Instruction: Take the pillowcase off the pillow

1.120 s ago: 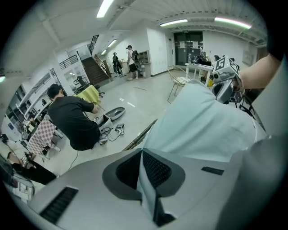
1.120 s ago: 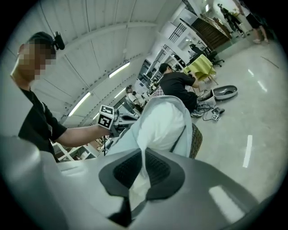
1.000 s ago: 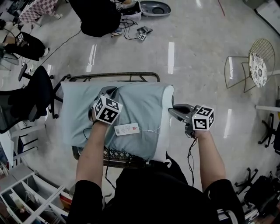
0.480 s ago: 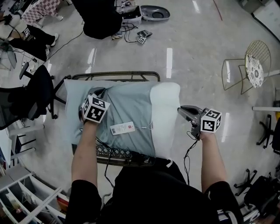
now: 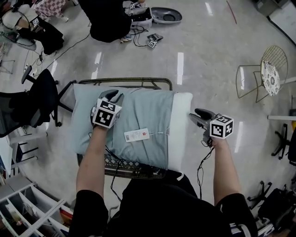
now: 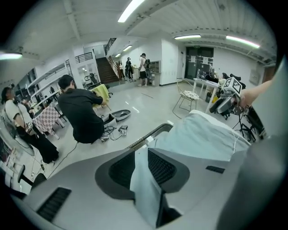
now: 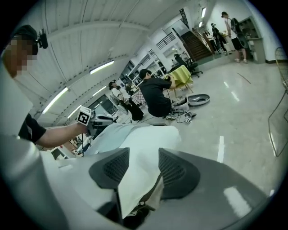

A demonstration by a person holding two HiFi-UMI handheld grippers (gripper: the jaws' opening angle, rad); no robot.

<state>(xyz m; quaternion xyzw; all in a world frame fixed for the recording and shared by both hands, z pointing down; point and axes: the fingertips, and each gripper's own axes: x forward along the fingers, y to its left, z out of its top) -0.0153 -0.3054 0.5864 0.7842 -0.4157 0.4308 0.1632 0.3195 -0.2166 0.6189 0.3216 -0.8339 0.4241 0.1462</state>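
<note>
**Head view.** The pillow (image 5: 181, 125) lies across a metal rack (image 5: 125, 81), in front of the person. The pale blue pillowcase (image 5: 143, 111) covers its left and middle parts. The white right end sticks out bare. A white tag (image 5: 136, 135) lies on the pillowcase, near its middle.

The left gripper (image 5: 113, 96) is over the left part of the pillowcase. The right gripper (image 5: 194, 114) is just beside the bare white end, and a cable (image 5: 202, 162) hangs from it.

A black office chair (image 5: 37, 99) stands close against the left end of the rack. A wire chair (image 5: 266, 69) stands well apart on the right. Farther off on the floor, a person in black (image 5: 104, 18) crouches beside a grey tray (image 5: 165, 14) and some loose cables. A white shelf (image 5: 32, 208) is at the lower left.

**Left gripper view.** The claw has just been opening and now stands spread. A fold of the pillowcase runs up between the two pads. The rack's rail shows just beyond it, with the rest of the pillow to the right. A group of people (image 6: 135, 67) stands far back by a staircase (image 6: 101, 69).

**Right gripper view.** This claw has also just been opening and is spread. The white cloth of the pillow's end lies between the pads and sags below them. The blue pillowcase begins farther along, where the left gripper is.
</note>
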